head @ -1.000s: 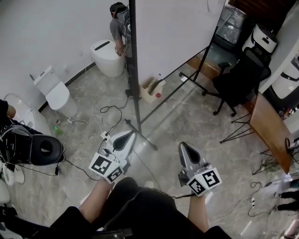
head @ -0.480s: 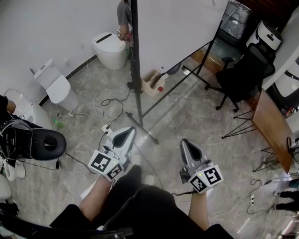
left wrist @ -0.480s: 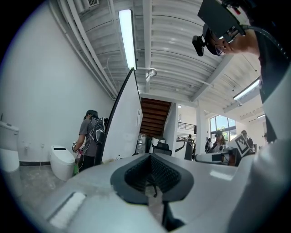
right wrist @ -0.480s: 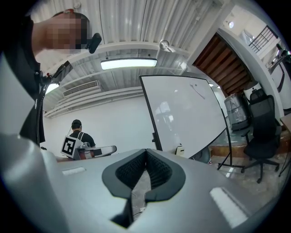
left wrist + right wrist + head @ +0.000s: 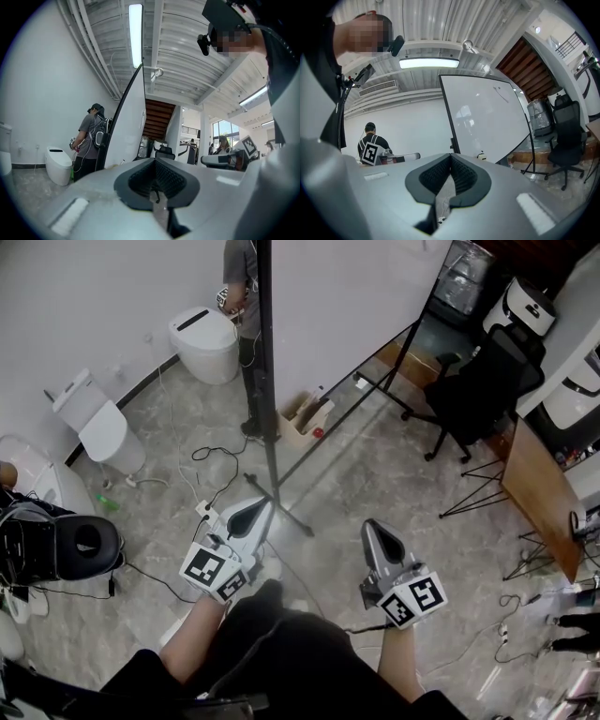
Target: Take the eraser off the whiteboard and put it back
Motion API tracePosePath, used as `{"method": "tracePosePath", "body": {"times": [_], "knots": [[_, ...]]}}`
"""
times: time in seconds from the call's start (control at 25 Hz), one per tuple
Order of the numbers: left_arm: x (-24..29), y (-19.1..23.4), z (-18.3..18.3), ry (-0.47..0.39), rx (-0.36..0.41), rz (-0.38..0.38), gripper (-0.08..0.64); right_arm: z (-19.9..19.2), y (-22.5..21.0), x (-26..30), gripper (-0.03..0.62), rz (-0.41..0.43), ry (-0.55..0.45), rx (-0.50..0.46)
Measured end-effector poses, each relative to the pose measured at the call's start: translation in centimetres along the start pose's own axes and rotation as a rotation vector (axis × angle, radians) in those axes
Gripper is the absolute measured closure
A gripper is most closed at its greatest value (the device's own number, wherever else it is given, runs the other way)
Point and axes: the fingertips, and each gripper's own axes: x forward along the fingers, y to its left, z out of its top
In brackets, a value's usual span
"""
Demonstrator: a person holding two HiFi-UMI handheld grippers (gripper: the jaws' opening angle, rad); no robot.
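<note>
Hovering above the floor (image 5: pixel 375 474), the left hand-held gripper (image 5: pixel 251 512) and the right hand-held gripper (image 5: pixel 372 532) both point toward the whiteboard (image 5: pixel 347 296) and are well apart from it. Each has its jaws closed together with nothing between them. The eraser (image 5: pixel 482 155) shows as a small pale block sitting on the whiteboard's lower edge, too small to make out further. Past the board's left edge, a person (image 5: pixel 239 277) stands beside a white toilet (image 5: pixel 204 343).
</note>
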Motion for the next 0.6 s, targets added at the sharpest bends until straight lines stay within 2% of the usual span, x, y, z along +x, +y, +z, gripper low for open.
{"method": "tracePosePath", "body": {"times": [0.4, 0.6], "knots": [[4.2, 5.3, 2.2, -0.011, -0.003, -0.066, 0.555, 2.1, -1.3, 6.6, 0.583, -0.033, -0.020, -0.031], [5.5, 7.8, 2.1, -0.003, -0.008, -0.107, 0.555, 2.1, -1.6, 9.1, 0.583, -0.072, -0.016, -0.045]]}}
